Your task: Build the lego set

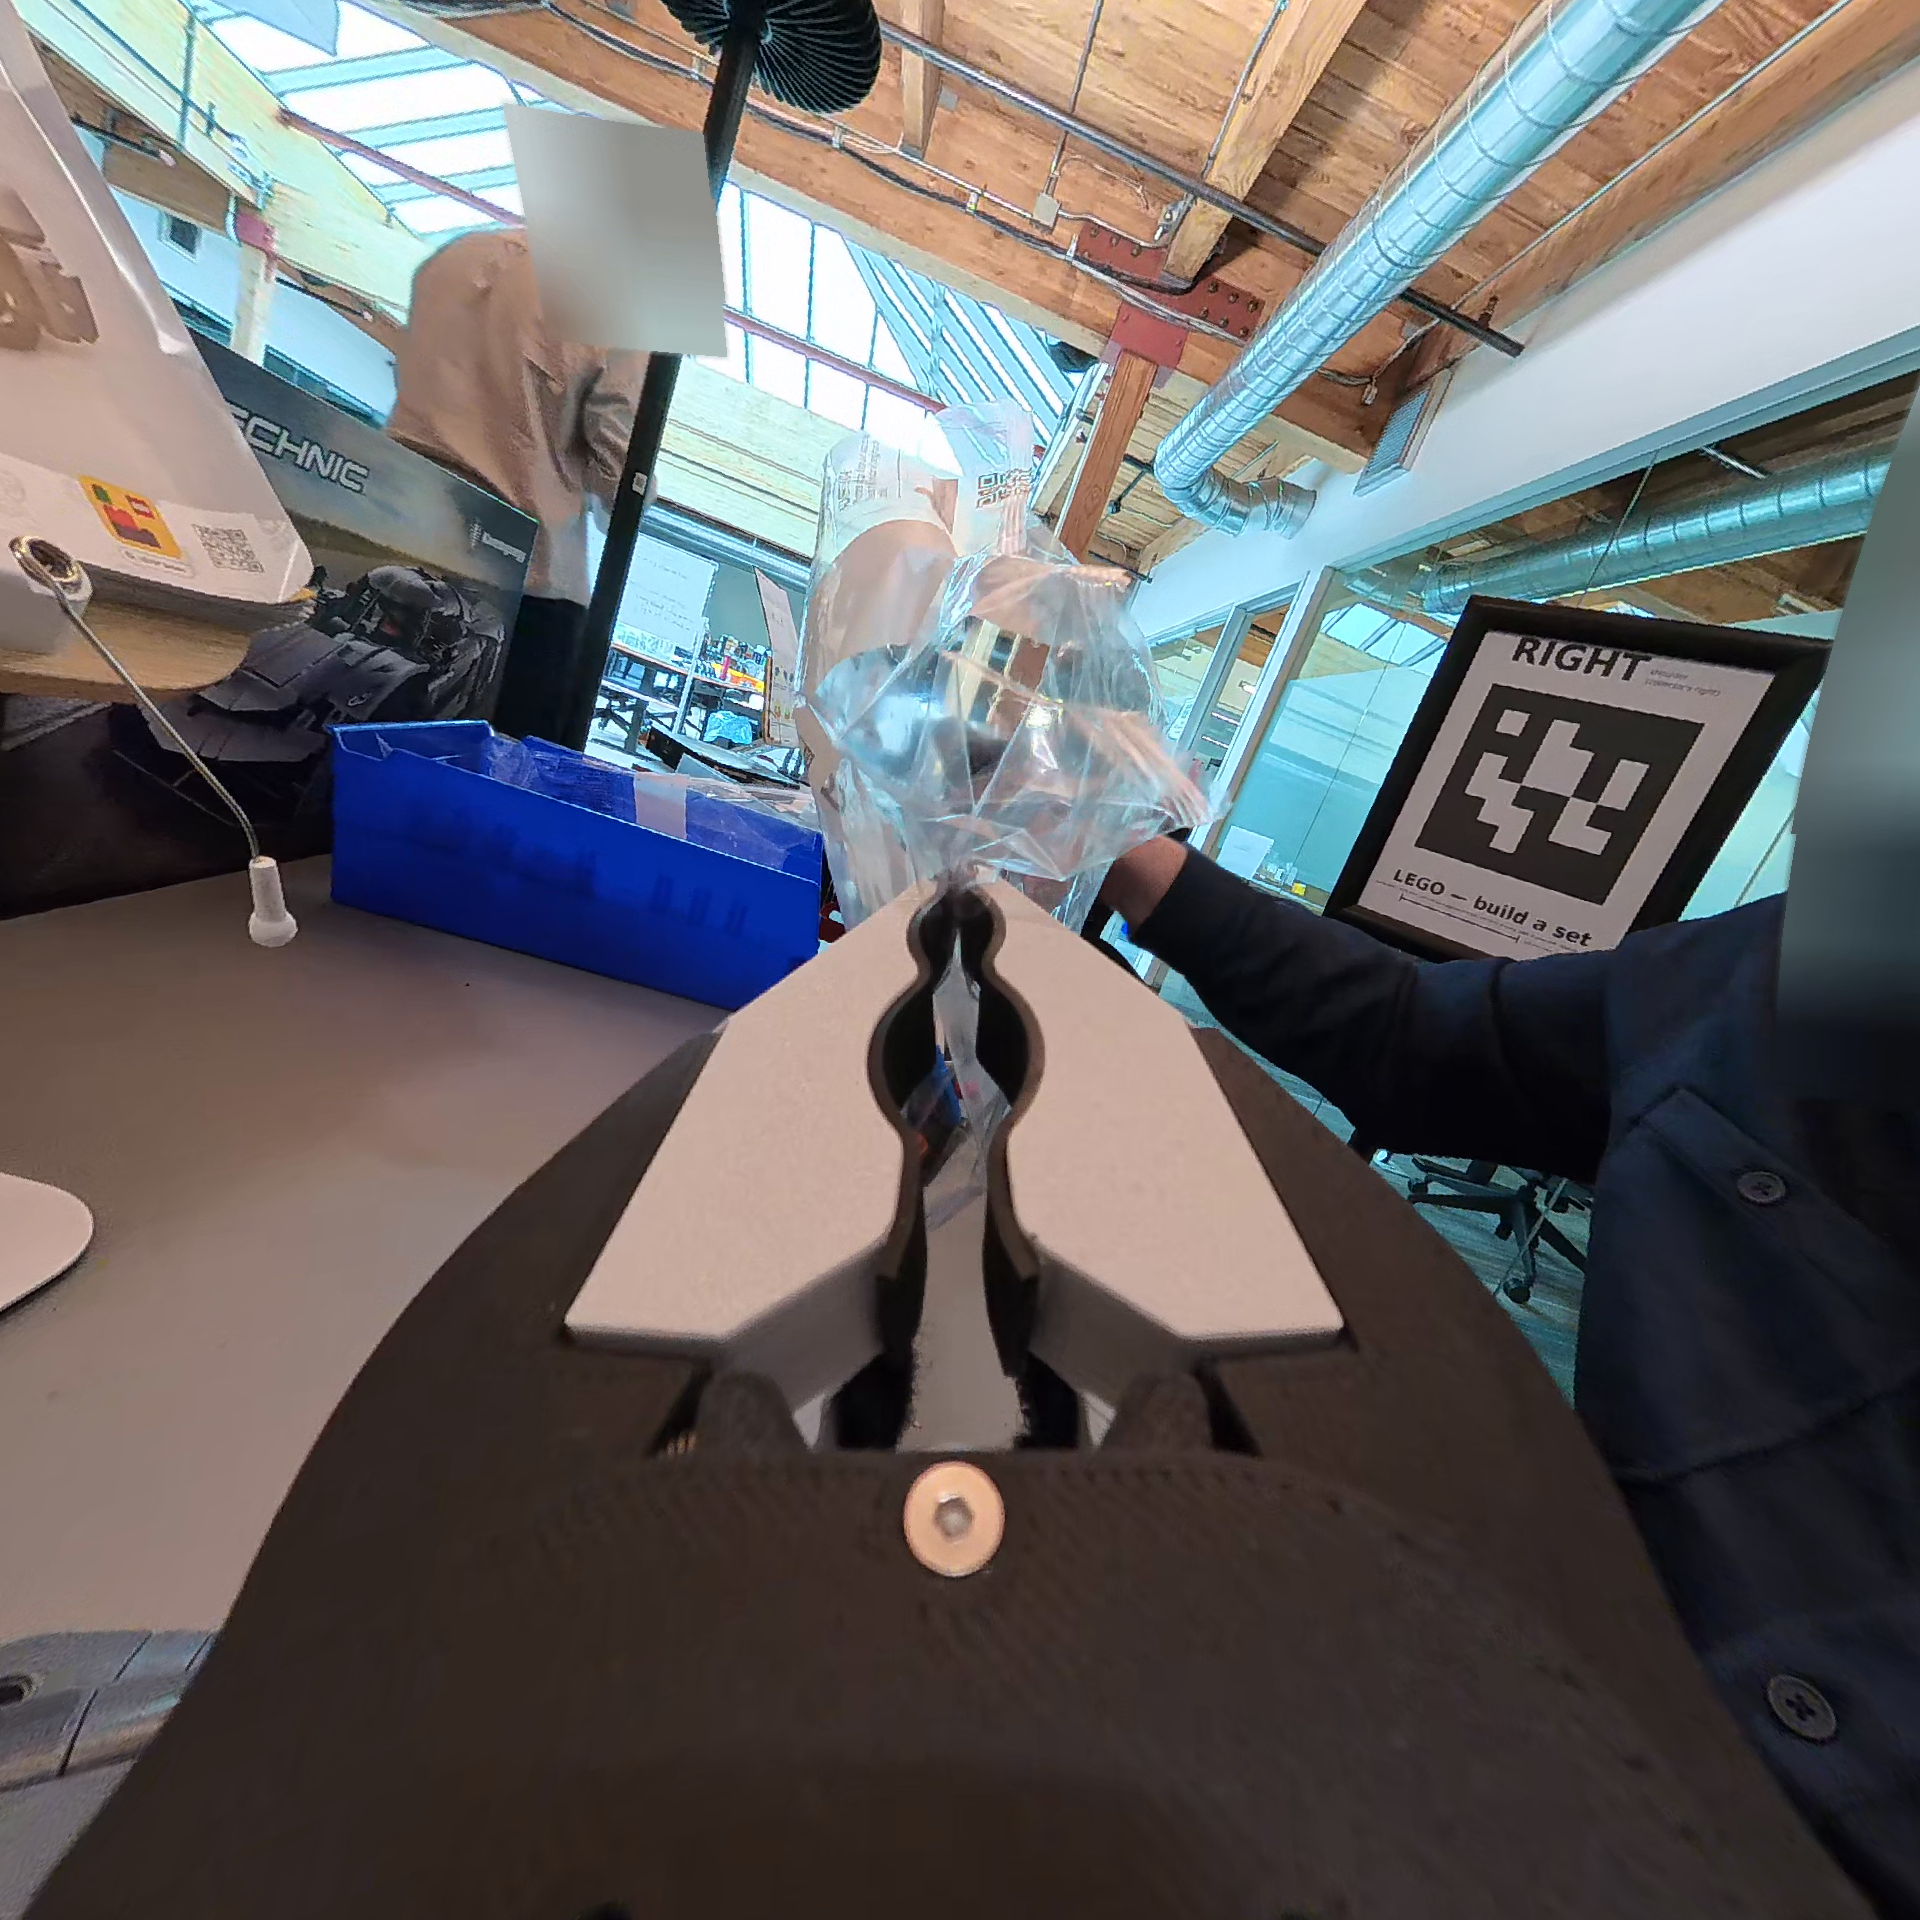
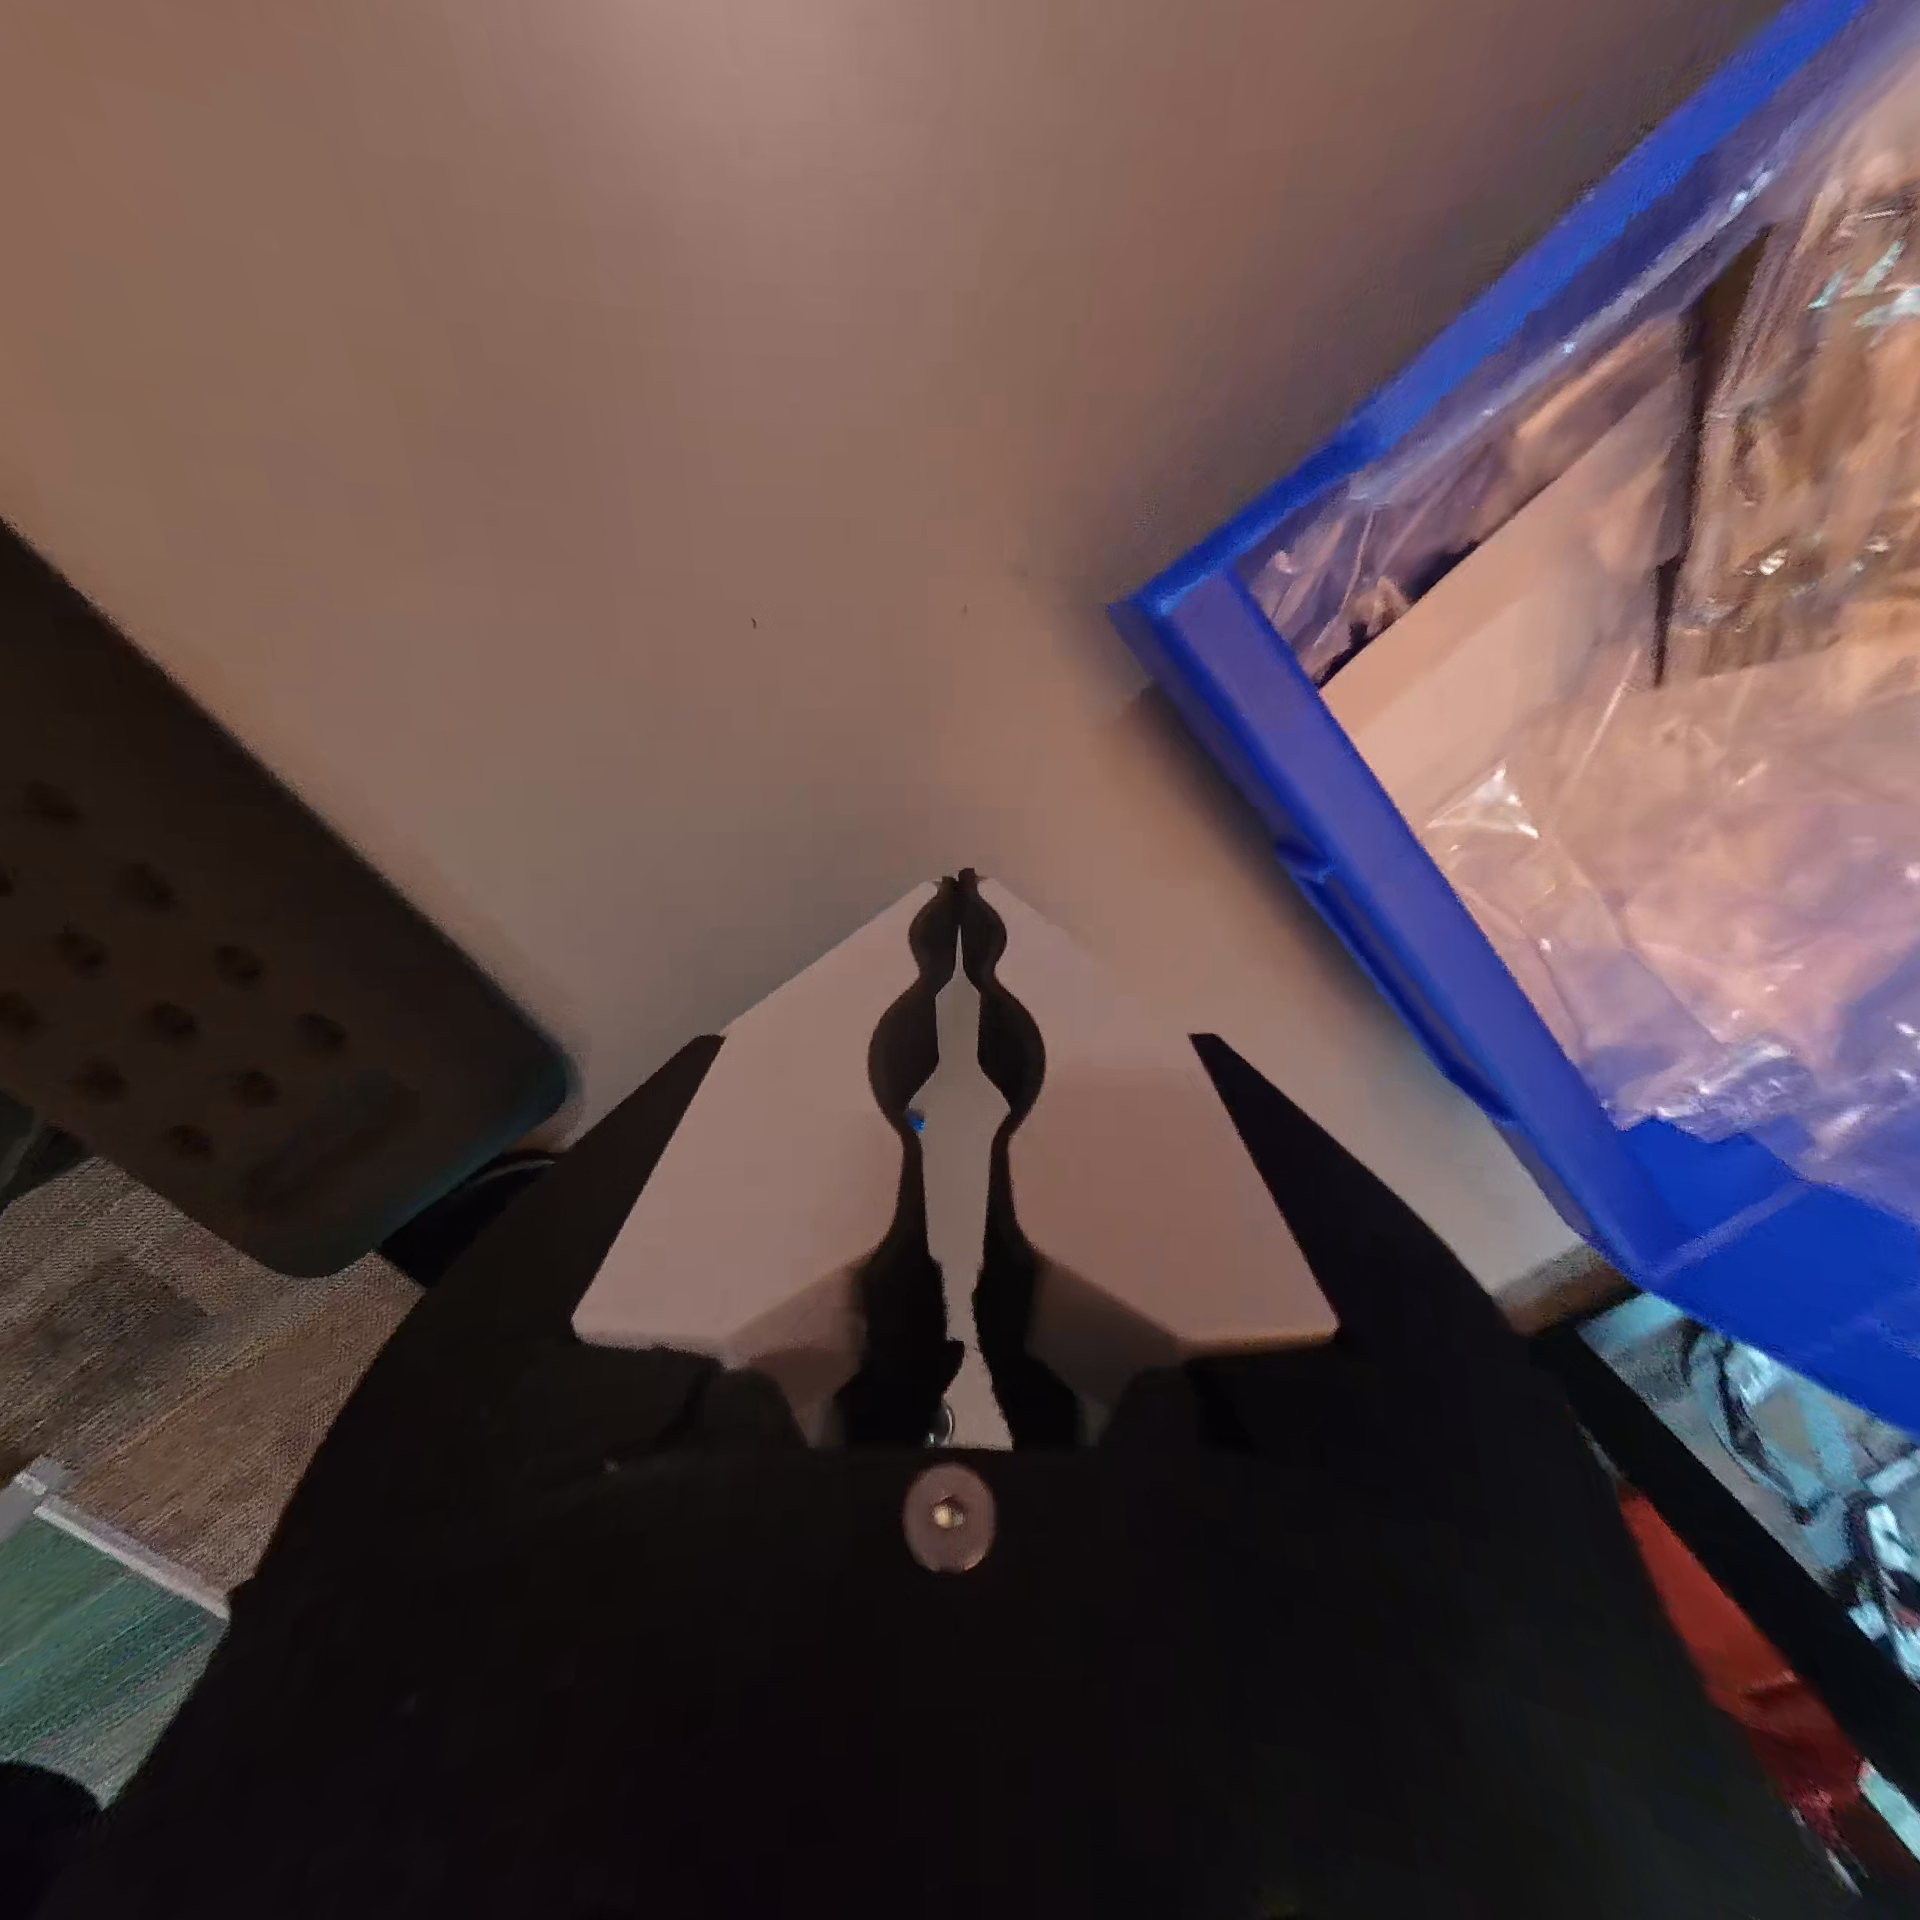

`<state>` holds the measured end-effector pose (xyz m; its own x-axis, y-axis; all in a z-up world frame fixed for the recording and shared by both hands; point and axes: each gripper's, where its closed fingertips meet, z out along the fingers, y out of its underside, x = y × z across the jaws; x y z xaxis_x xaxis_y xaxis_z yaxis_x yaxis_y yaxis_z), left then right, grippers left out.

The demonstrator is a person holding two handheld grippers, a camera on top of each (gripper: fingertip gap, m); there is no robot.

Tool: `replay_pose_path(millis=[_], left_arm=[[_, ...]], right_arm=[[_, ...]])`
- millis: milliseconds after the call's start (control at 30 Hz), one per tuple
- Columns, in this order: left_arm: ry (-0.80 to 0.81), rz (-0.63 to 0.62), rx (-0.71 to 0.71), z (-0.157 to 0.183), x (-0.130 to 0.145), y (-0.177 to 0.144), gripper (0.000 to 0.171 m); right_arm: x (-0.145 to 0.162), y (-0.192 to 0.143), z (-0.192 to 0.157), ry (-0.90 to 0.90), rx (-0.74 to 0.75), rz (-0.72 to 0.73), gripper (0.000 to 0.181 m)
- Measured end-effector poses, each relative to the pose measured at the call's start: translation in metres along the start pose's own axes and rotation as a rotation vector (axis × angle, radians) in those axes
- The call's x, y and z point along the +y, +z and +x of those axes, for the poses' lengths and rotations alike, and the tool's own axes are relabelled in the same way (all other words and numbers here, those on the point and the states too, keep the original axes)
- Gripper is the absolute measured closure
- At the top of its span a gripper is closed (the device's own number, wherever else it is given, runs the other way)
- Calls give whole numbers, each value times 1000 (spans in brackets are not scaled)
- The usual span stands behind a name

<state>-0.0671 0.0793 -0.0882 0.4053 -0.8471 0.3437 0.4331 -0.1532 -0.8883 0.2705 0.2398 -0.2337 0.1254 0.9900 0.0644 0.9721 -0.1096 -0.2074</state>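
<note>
a: left gripper [image 1: 958, 896] is clamped tight on a clear plastic bag [image 1: 987, 717], held up in the air past the blue bin [image 1: 582, 883].

b: and the right gripper [image 2: 958, 883]?

a: fingers pressed together, seemingly on nothing, over the table [image 2: 623, 416], just beside the bin.

The left wrist view sits low over the grey table [image 1: 260, 1091], tilted upward, so it looks past the blue bin [image 1: 561, 862] to the timber ceiling [image 1: 1039, 135] beyond. The right wrist view hangs above the same table, facing steeply down at its surface, close to the bin's near corner at its right. Both views share the blue bin [image 2: 1351, 831] and the tabletop beside it.
</note>
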Motion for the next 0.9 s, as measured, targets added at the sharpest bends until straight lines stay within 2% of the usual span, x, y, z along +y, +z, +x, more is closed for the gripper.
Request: replay_pose_path(millis=[133,333,467,633,700,767,900], left_arm=[[-4,8,1,0,-1,-2,171],[-11,-9,8,1,3,2,171],[-11,-28,8,1,9,6,171],[-11,-50,11,4,15,9,171],[-8,-55,17,6,17,10,171],[-5,-65,18,6,19,12,171],[-6,-85,14,4,25,14,171]], right_arm=[[25,-26,5,65,83,-17,174],[75,-111,6,304,265,259,166],[100,-139,-25,313,319,362,165],[122,-137,-50,372,375,382,163],[119,-136,-54,371,370,440,160],[102,-132,-56,356,330,472,157],[84,-95,-31,179,334,228,162]])
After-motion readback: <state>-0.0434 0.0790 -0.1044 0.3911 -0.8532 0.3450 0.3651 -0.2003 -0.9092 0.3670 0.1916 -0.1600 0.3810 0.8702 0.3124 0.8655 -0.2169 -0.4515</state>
